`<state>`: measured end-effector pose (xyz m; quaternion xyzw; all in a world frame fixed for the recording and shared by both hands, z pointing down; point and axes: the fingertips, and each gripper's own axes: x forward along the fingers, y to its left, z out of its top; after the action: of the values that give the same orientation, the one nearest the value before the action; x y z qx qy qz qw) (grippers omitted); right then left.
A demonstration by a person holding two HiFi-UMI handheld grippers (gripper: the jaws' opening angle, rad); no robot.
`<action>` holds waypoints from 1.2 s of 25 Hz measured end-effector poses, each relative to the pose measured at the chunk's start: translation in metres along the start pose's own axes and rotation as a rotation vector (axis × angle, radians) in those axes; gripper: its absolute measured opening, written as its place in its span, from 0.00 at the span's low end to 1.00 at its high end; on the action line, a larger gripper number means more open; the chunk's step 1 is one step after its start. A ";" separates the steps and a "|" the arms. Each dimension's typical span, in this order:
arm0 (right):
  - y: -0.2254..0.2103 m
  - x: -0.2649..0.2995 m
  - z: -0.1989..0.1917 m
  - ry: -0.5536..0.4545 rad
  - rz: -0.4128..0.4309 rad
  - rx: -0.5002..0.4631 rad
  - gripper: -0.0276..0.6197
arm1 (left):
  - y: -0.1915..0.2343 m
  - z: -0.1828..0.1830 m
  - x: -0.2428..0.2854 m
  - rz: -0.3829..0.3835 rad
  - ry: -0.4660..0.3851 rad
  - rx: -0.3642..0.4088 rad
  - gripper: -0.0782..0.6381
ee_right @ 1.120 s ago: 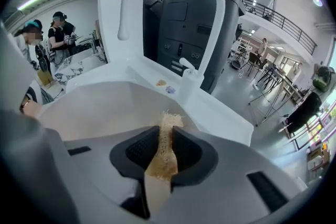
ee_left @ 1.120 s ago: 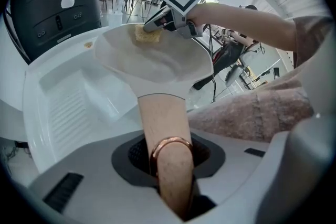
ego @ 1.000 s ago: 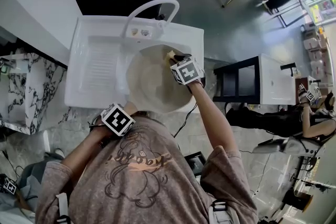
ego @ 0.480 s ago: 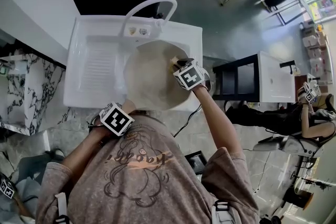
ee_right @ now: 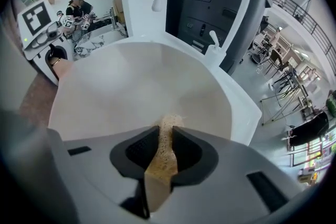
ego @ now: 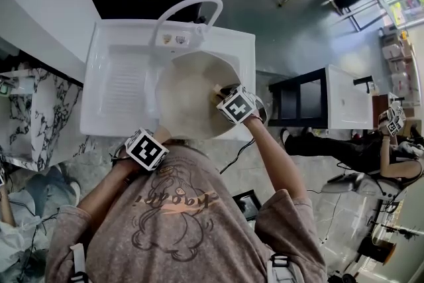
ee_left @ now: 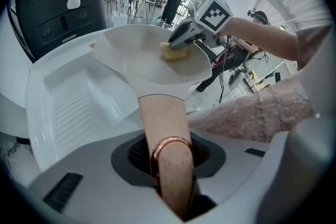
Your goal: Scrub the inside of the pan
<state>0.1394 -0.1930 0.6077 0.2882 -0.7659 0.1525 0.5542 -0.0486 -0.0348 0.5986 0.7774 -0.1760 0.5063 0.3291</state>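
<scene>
Sliding toward me, the right hand-held gripper (ego: 222, 93) has come from the pan's far right rim down along its right side over the last second. That is the one real change I see.

The sink (ego: 119, 36) has not moved. It is white, with a ribbed drainer (ego: 126, 86) on its left and an arched tap (ego: 199, 1) at the back. The pan (ego: 187, 99) stays over the basin at the sink's right, its pale inside open to me, much where it was. Its handle (ee_left: 161, 118) points back at me. The left hand-held gripper (ee_left: 170, 165) is clamped on that handle at the copper ring (ee_left: 170, 143), steadying the pan. In the head view it has kept its spot at the sink's near edge.

The right hand-held gripper's jaws are closed tight on the sponge (ee_right: 166, 131). Its yellow tip sticks out past them and presses on the pan's inner surface. The left gripper view shows the sponge touching that surface near the right rim.

I read this as a stroke in progress, with the sponge sweeping the right-hand wall from far to near. I judge the scrub under way but partial, since the left wall and the middle of the bottom lie well apart from the sponge. The inside looks evenly pale, and I cannot make out any soil or suds on it.
</scene>
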 end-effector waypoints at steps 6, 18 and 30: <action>0.029 -0.002 -0.015 0.036 0.055 -0.043 0.18 | 0.000 -0.001 -0.001 -0.006 0.007 -0.011 0.30; 0.111 -0.008 -0.001 0.007 0.321 -0.018 0.18 | -0.004 0.002 0.003 -0.026 0.015 -0.002 0.30; 0.138 0.007 0.068 -0.124 0.360 -0.049 0.18 | -0.007 0.002 0.004 -0.025 0.033 -0.001 0.30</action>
<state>0.0015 -0.1236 0.6032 0.1415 -0.8413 0.2124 0.4765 -0.0412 -0.0315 0.5997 0.7710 -0.1613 0.5148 0.3385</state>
